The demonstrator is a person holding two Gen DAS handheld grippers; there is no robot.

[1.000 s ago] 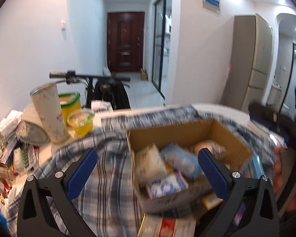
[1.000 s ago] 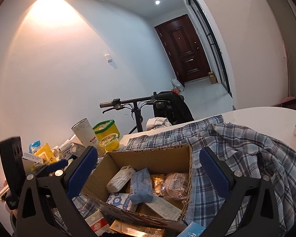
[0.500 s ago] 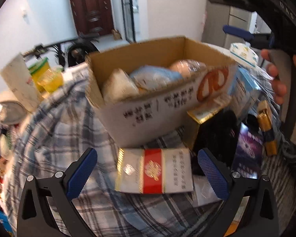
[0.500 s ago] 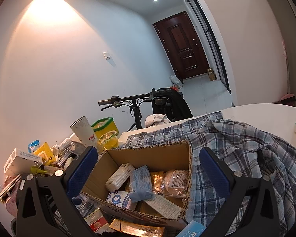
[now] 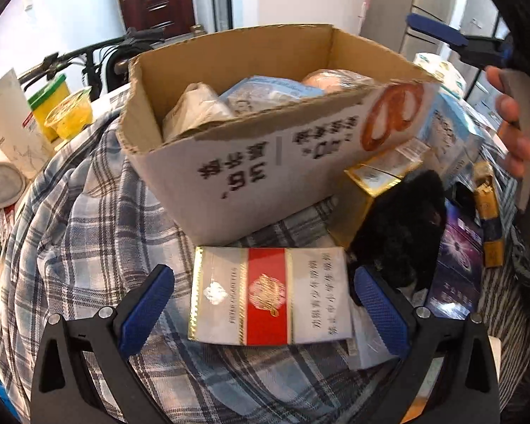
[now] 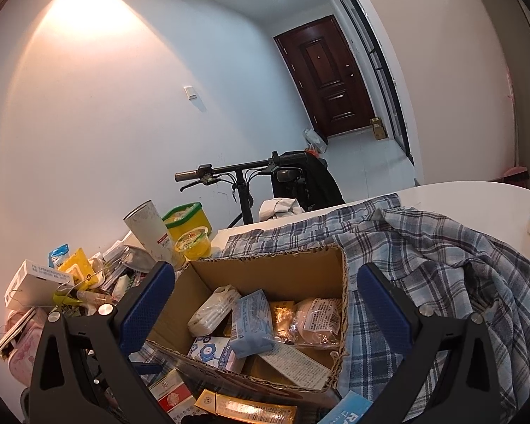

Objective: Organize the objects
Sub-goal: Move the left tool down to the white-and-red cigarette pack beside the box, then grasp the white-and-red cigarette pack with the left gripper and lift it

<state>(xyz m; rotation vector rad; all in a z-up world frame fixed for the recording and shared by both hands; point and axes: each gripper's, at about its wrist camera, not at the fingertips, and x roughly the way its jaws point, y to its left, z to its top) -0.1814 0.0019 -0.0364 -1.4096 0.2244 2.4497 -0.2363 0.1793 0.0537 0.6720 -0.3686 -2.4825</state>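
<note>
A white, red and gold cigarette carton (image 5: pixel 270 296) lies flat on the plaid cloth (image 5: pixel 88 219) in front of a cardboard box (image 5: pixel 265 155) filled with packets. My left gripper (image 5: pixel 263 312) is open, its jaws on either side of the carton, close above it. In the right wrist view the same box (image 6: pixel 275 275) sits below my right gripper (image 6: pixel 265 312), which is open and empty and hovers over it. The carton (image 6: pixel 169 394) shows at the box's near edge there.
A gold box (image 5: pixel 378 176), a black furry item (image 5: pixel 402 233), a purple box (image 5: pixel 455 261) and a light blue box (image 5: pixel 448 130) crowd the right of the cardboard box. A white cup (image 6: pixel 150 229), yellow tubs (image 6: pixel 190 222) and a pile of packets (image 6: pixel 63 282) stand left. A bicycle (image 6: pixel 251 176) is behind the table.
My left gripper has swung down from above the box to its front side and now straddles the carton. My right gripper has barely moved.
</note>
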